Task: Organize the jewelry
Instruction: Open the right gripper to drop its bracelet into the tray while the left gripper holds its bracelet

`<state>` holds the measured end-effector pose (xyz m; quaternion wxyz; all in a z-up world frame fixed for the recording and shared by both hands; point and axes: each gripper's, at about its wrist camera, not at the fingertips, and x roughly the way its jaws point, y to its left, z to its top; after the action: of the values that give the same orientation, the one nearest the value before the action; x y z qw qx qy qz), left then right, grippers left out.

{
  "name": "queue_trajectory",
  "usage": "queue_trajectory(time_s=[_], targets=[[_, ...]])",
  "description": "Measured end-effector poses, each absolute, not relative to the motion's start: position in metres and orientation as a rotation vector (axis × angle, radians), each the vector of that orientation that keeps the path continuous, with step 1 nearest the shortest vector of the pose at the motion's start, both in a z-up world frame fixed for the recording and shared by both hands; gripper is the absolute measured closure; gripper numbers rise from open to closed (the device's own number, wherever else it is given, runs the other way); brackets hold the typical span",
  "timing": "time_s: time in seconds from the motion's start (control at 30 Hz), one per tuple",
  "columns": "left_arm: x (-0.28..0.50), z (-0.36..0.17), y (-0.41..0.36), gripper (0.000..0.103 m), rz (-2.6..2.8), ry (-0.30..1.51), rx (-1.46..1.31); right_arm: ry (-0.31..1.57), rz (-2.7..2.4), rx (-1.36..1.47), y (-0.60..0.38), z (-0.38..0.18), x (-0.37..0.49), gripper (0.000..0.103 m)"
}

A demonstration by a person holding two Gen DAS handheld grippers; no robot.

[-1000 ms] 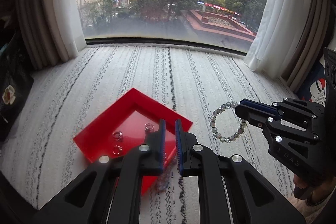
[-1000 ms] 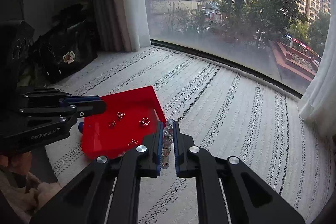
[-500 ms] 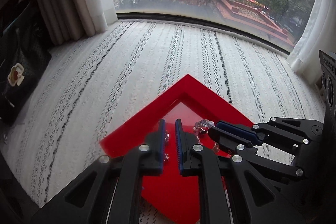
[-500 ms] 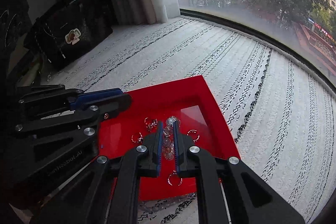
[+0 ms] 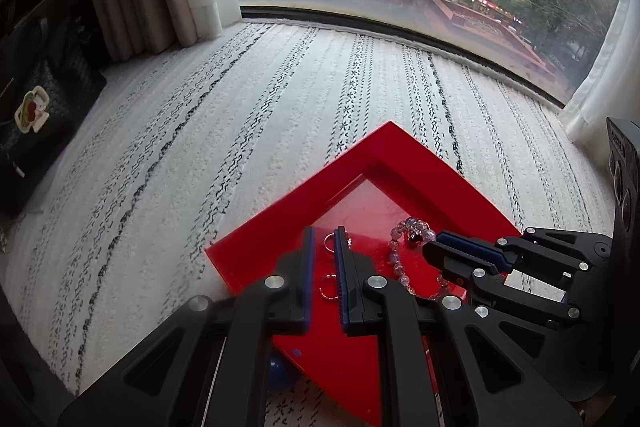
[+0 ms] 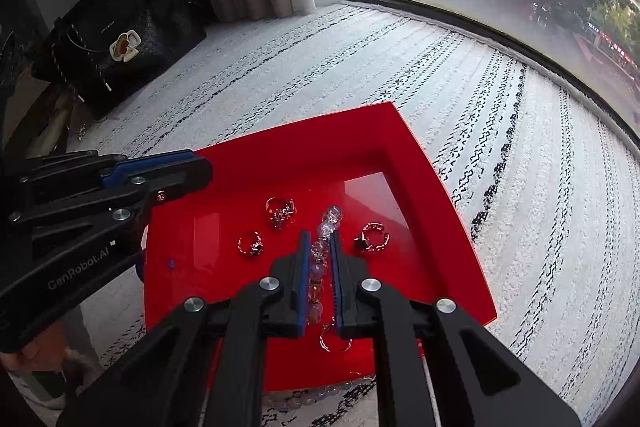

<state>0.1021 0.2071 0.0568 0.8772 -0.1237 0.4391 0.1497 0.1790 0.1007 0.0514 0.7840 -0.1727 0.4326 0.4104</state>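
Left wrist view: left tool (image 5: 323, 247) hanging over red tray (image 5: 280, 227), jaws clenched, nothing between them. Small ring (image 5: 329, 241) lying in tray just beyond tips. Right tool (image 5: 434, 251) reaching in from right, bracelet (image 5: 412, 231) at its tips, over tray.

Right wrist view: right tool (image 6: 319, 247) grasping bead bracelet (image 6: 326, 227), beads hanging above tray (image 6: 304, 155). Three rings (image 6: 280, 209) lying in tray. Left tool (image 6: 202, 169) staying at tray's left edge. Tray resting on striped surface (image 6: 540, 207).
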Motion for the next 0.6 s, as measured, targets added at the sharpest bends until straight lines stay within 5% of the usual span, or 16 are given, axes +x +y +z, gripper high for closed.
queue_trajectory(time_s=[0.23, 0.37, 0.6], targets=[[0.099, 0.056, 0.208, 0.094, 0.316, 0.914, -0.262, 0.916, 0.870, -0.357, 0.095, 0.058, 0.183, 0.092], [0.099, 0.055, 0.208, 0.094, 0.314, 0.915, -0.263, 0.897, 0.862, -0.343, 0.091, 0.063, 0.183, 0.070], [0.091, 0.062, 0.203, 0.094, 0.287, 0.901, -0.277, 0.850, 0.868, -0.298, 0.065, 0.087, 0.175, 0.070]])
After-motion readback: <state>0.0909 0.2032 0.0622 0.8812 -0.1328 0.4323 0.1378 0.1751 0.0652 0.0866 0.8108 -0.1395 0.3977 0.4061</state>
